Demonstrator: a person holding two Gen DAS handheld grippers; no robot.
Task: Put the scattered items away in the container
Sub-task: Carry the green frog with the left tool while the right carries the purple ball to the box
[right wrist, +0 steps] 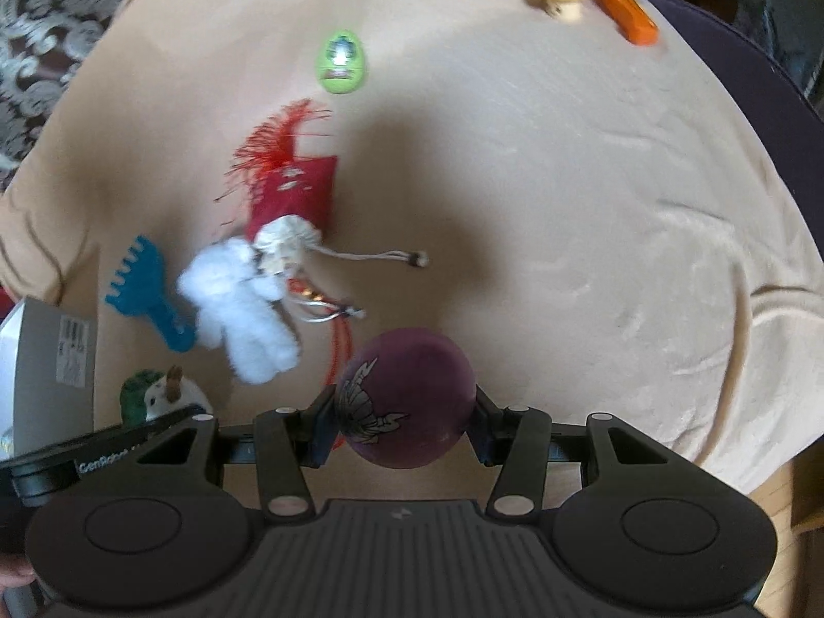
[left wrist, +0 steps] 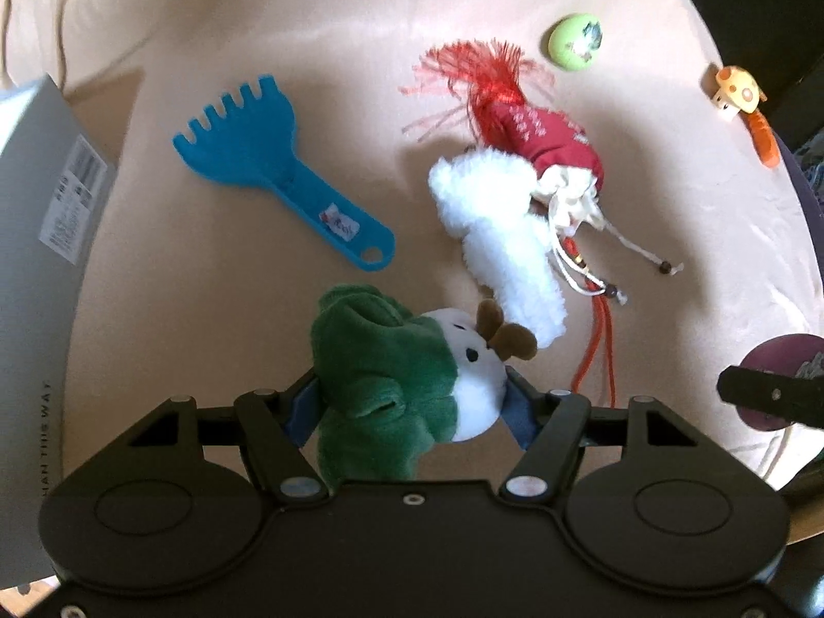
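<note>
Left gripper pinching a green plush; right gripper clamped on a purple ball. Only from the right wrist: patterned rug beyond the blanket. Blue rake left of the white plush, tines pointing away, handle toward the camera. Grey box further left, cut off at the frame edge.

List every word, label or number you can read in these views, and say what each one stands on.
"HAN THIS WAY": partial print on the grey box wall.
"GenRobot": partial brand on the left gripper body.
Barcode label on the box: print too small to read.
Sticker on the blue rake handle: blurred.
White marks on the red pouch: unreadable.
</note>
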